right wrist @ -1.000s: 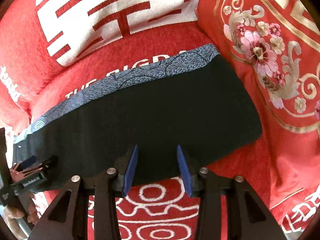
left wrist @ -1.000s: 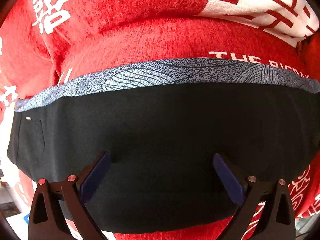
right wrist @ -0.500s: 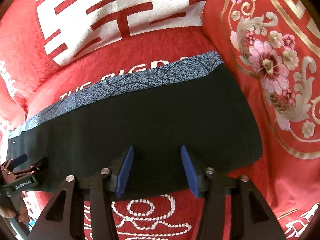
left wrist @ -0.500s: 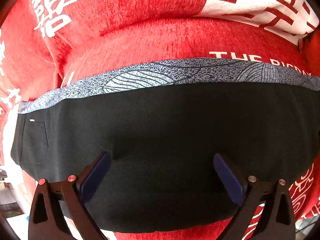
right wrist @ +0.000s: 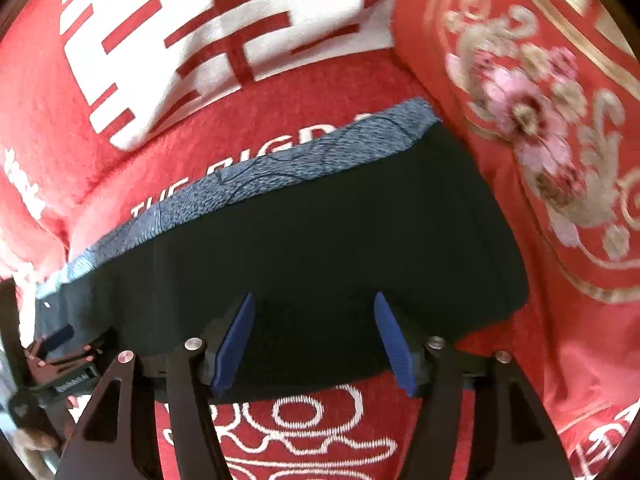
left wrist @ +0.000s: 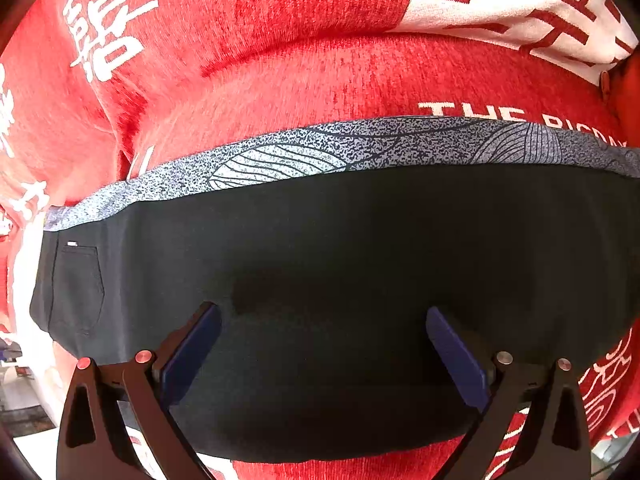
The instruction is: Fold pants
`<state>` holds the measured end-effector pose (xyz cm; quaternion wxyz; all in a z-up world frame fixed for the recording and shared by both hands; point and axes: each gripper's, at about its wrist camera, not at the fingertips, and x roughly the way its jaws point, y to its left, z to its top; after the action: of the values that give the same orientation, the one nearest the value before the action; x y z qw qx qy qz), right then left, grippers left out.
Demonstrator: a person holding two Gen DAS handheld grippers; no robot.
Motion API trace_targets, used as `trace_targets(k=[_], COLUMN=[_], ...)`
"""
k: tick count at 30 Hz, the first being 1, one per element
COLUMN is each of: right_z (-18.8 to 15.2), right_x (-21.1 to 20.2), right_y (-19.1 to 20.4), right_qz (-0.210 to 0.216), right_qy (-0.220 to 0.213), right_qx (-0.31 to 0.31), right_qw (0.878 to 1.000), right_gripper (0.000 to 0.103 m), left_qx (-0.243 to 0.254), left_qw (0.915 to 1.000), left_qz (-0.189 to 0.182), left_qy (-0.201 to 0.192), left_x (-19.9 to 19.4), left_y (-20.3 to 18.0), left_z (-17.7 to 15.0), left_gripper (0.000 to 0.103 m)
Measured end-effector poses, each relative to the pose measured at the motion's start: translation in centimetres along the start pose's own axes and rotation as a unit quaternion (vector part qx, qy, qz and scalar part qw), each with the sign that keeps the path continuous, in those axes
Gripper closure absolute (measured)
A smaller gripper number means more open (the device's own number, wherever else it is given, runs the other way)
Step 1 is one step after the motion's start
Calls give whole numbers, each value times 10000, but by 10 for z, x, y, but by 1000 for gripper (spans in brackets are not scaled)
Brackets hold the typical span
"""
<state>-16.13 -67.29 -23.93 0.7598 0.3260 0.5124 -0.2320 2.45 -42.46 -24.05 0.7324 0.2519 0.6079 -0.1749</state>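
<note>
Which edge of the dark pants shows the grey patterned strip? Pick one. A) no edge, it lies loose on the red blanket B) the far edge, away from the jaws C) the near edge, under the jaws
B: the strip runs along the far side of the pants, touching the black cloth, with the red blanket beyond it.

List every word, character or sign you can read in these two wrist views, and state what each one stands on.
"THE" then a cut-off word, "BIG..." or "RIG...": white letters on the red blanket, partly hidden by the pants.
Large white Chinese characters on the blanket: too distorted to read.
White ornamental characters on the blanket's near edge: unreadable.
Small white tag by the pants pocket: too small.
Label on the left gripper: blurred.
</note>
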Motion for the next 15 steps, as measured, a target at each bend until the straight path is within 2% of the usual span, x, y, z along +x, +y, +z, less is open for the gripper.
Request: trace_targets(k=[4,8,10,11,12,15], right_z=[-5,-11,-11,-11,-11,-6], right_x=[-10,-18,-25,-27,-29,-27], right_y=[-18,-26,-28,-29,-31,-38], right_qz=[200,233,248,248,249,204], right_qy=[-6,-34,-150,-217,-245,-268], right_qx=[471,594,587,582,593,691], right_qw=[9987,9980,9979,9978,9976,9970], right_gripper=[37,37,49,62,70,70], left_qx=[8,106,170,202,262,483], left_qw=[10000,9998,9998,9998,9996,9983], left_qz=[24,151,78,17,-60,-207], left_qy=[15,24,-48,-82,-129,-257], left_x=[0,-8,-15,-18,-23,-31], left_y=[0,-7,-14,-18,-25,-50], left_z=[-2,1,3,4,7,16], left_gripper=[0,0,0,0,0,0])
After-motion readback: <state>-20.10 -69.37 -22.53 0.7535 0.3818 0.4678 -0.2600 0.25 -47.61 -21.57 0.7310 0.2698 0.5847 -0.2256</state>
